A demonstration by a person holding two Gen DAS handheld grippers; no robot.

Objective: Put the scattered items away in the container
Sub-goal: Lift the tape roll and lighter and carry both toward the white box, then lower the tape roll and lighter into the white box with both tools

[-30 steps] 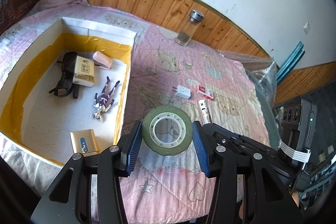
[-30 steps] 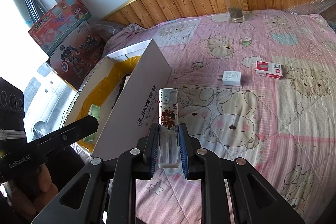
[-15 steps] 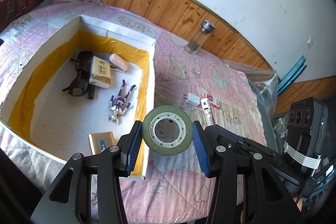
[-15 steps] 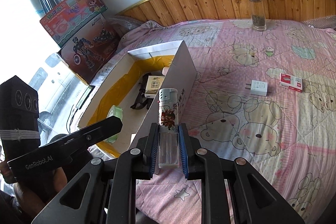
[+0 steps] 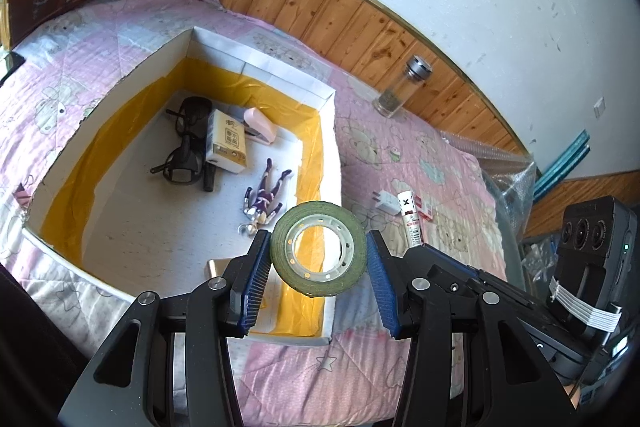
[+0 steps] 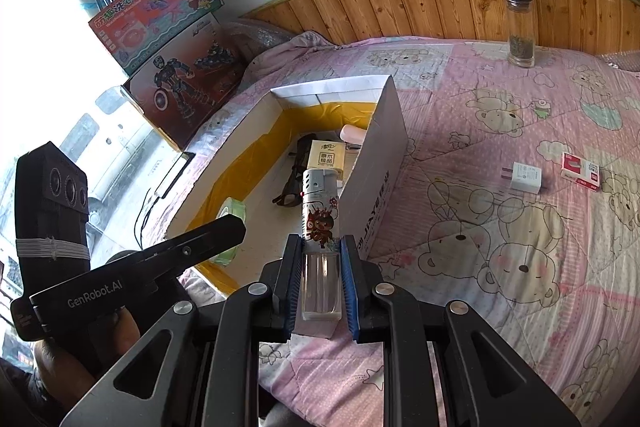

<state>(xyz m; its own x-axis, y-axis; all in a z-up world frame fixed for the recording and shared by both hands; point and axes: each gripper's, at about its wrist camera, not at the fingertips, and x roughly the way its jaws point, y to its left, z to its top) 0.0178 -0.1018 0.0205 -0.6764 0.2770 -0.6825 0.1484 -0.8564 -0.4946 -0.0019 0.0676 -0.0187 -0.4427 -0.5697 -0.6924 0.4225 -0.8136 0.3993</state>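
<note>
Presently, the left hand-held gripper is holding a green tape roll between widely spread pads, hanging over the near right corner of the white box. The right hand-held gripper is clamping a lighter upright, jaws nearly closed, by the box's right wall. Lying inside the box: sunglasses, tissue pack, pink stapler, doll figure. Lying on the bed quilt right of the box: charger plug, red carton. A glass bottle is standing far.

Pink quilted bed bearing white box, glass jar, charger, red packet.
</note>
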